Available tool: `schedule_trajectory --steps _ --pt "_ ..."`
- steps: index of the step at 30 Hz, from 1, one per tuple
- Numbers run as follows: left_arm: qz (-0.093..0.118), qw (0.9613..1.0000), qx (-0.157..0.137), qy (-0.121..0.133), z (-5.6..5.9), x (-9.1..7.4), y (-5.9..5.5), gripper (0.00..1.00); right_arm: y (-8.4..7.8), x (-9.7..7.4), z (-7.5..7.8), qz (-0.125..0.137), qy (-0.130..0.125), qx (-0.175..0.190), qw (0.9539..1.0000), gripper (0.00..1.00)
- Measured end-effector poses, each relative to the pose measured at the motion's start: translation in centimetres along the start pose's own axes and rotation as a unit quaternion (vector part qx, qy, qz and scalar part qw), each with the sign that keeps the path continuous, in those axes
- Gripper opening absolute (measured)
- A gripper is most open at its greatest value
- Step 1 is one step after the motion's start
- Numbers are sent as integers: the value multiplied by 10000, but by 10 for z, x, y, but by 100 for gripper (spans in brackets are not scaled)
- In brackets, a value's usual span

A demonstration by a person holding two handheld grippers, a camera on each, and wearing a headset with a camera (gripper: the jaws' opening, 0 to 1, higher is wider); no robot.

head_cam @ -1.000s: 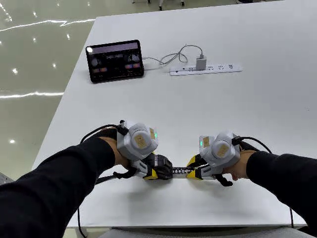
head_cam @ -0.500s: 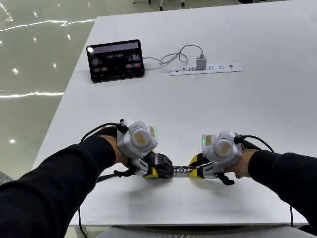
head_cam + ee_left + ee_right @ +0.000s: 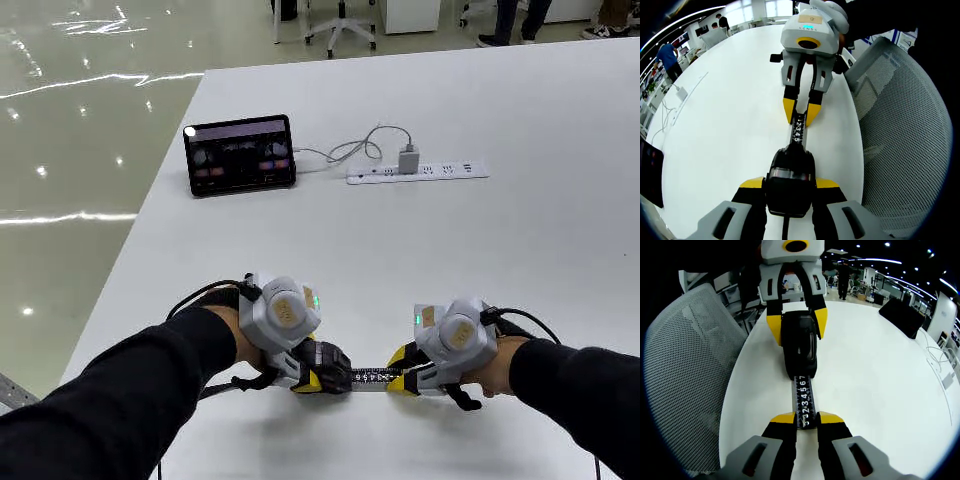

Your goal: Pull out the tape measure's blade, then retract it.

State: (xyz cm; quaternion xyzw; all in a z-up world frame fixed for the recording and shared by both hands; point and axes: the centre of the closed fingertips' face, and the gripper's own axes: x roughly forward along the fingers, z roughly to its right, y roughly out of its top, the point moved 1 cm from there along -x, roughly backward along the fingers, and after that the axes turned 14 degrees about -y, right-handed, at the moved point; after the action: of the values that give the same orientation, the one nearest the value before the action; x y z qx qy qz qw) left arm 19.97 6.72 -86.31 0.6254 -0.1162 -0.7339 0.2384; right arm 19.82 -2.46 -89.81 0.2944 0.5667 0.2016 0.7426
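The black tape measure case (image 3: 326, 365) rests on the white table near its front edge. My left gripper (image 3: 308, 372) is shut on the case (image 3: 790, 180), its yellow-tipped fingers (image 3: 754, 183) pressing both sides. A short stretch of white numbered blade (image 3: 374, 377) runs rightward out of the case. My right gripper (image 3: 400, 382) is shut on the blade's end (image 3: 803, 420). In the right gripper view the case (image 3: 799, 342) sits straight ahead, between the left gripper's fingers. In the left gripper view the blade (image 3: 797, 131) leads to the right gripper (image 3: 800, 111).
A dark tablet (image 3: 240, 154) stands at the back left of the table (image 3: 520, 230). A white power strip (image 3: 418, 172) with a plugged charger and cable lies behind the middle. A grey mesh chair (image 3: 900, 130) sits just off the table's front edge.
The grippers have drawn slightly apart, so a bit more blade shows between case and right gripper. The head camera tilted up, shifting the whole scene downward.
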Motion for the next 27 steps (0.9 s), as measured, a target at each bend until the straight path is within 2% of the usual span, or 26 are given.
schedule_trajectory --steps 27 --pt "165 9998 -82 90 -1 0 1 30 -12 -10 4 -164 -65 32 9998 11"
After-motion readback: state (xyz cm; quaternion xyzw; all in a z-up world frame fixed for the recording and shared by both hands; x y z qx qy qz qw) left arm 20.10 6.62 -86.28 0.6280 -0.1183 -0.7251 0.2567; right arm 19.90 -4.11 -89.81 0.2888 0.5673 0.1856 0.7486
